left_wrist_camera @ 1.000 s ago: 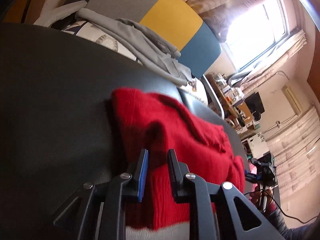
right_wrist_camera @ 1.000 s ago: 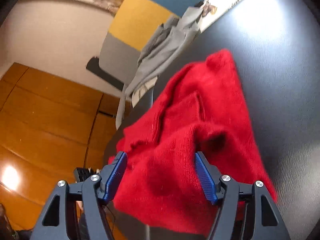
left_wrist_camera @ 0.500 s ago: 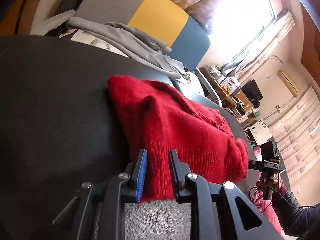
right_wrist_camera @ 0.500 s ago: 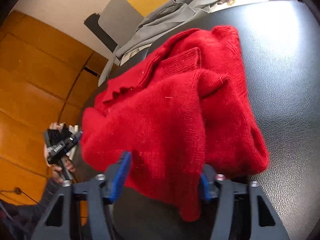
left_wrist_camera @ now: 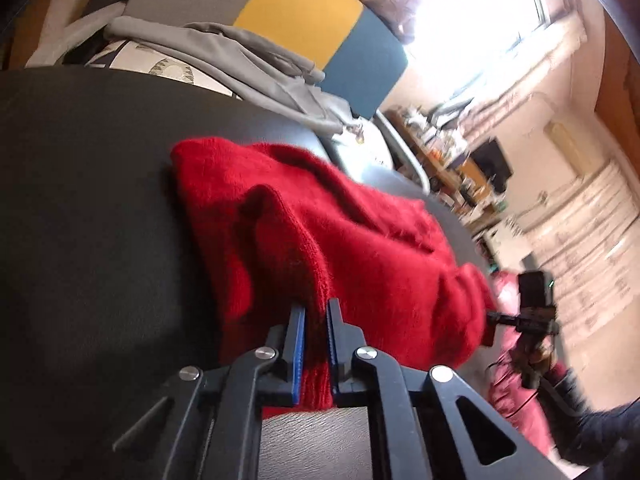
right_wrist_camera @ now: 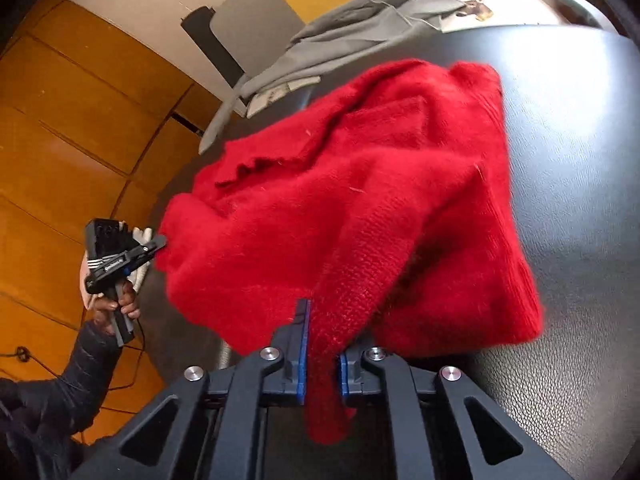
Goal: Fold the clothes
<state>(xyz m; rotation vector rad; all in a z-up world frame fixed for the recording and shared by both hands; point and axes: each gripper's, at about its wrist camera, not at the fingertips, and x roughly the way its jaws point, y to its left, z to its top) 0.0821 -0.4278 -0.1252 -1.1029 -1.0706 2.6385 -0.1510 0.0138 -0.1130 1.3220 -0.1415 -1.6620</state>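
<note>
Dark leather surface (left_wrist_camera: 80, 200) spreads under us, with a grey garment (left_wrist_camera: 248, 60) heaped at its far edge. On it lies the red sweater (left_wrist_camera: 360, 248), bunched. Our left gripper (left_wrist_camera: 316, 312), half a second ago only straddling the hem, is now clamped on that ribbed edge. Our right gripper (right_wrist_camera: 324, 320), wide a second ago, is closing, its pads pinching a knit fold. With both edges caught, we judge the lift can begin.
</note>
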